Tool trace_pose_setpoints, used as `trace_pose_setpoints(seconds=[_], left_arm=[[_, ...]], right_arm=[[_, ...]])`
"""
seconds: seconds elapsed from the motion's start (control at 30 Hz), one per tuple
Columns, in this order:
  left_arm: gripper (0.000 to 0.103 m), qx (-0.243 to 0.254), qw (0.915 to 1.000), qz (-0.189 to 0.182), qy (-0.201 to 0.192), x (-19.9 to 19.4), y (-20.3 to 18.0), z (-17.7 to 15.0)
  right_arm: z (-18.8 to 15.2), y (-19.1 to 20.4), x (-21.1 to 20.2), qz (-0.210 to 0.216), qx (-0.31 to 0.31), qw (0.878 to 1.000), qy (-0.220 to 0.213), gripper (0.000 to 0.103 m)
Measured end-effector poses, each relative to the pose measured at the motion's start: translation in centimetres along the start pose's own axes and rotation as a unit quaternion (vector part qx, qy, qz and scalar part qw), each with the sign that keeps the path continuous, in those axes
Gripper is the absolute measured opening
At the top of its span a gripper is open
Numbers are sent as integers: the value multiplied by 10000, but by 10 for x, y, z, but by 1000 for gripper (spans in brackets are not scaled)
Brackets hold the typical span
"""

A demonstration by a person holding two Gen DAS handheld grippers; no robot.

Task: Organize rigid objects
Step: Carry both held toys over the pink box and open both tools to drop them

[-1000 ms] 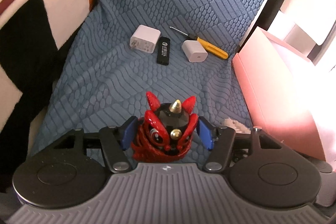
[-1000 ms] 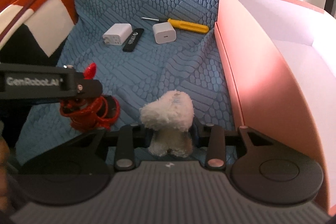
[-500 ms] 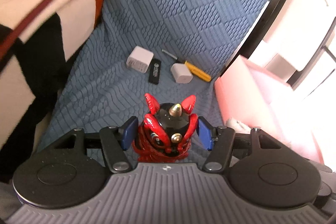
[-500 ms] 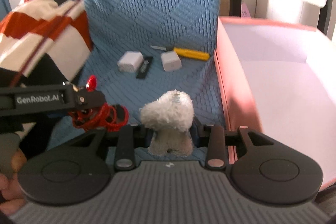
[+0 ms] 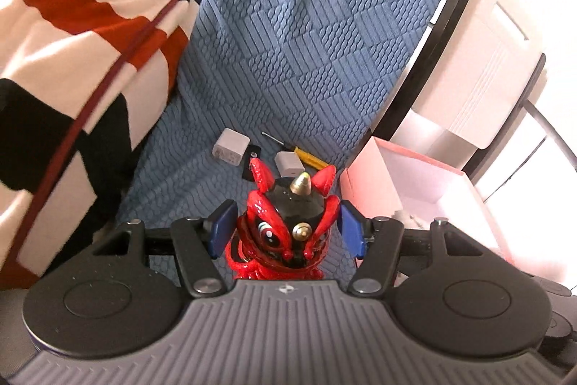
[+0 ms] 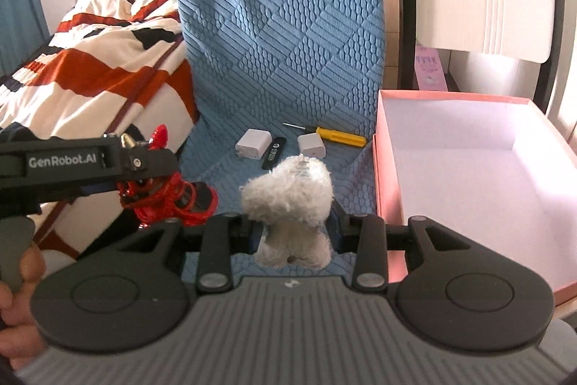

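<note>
Left wrist view: my left gripper [image 5: 286, 228] holds the red figurine [image 5: 288, 230] above the blue cover [image 5: 306, 42]. My right gripper [image 6: 290, 222] clasps the plush [image 6: 288, 201] beside the pink box [image 6: 468, 168]. I should carry both over the rim before releasing. Right pads are hidden behind fur.

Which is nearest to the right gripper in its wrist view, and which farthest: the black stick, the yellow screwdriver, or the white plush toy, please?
1. White plush toy, held in the right gripper.
2. Black stick, left of centre on the blue cover.
3. Yellow screwdriver, farther back, toward the pink box.
</note>
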State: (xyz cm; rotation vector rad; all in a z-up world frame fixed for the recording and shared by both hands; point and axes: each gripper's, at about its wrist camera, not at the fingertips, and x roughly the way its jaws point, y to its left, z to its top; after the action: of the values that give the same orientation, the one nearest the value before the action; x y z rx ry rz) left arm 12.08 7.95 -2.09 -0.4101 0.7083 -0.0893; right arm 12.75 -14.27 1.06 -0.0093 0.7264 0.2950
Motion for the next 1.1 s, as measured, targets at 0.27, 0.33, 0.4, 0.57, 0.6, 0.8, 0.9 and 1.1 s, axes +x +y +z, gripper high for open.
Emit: trace_pose_setpoints(seconds=[0.27,0.33,0.4,0.57,0.6,0.8,0.9,1.1], left_arm=[[67,151,9999,-85,3,-22,-13,0],[67,176,9997,-148,17,-22,-19,0],[67,223,9995,-231,34,-22,-27,0],[67,378,9983,-444,82,-19,-53,-2],[67,398,9980,-491,96,-18,-59,-2],[67,394,9958,-807,183,-5,-91,0],[67,487,9940,-949,226,6,-112,1],[67,716,9898,-1161,404,33,-153,-3]], right_arm=[[1,-4,-32,-20,72,9999,-100,39],[0,-7,-37,-41,58,9999,-115,39],[0,-12,-41,-84,95,9998,-144,39],[0,-33,-55,-272,233,9991,-231,39],[0,-38,-58,-310,254,9989,-241,39],[-3,-70,-72,-647,477,9964,-277,39],[-3,-85,-76,-872,540,9942,-322,39],[0,-113,-77,-1071,717,9911,-338,39]])
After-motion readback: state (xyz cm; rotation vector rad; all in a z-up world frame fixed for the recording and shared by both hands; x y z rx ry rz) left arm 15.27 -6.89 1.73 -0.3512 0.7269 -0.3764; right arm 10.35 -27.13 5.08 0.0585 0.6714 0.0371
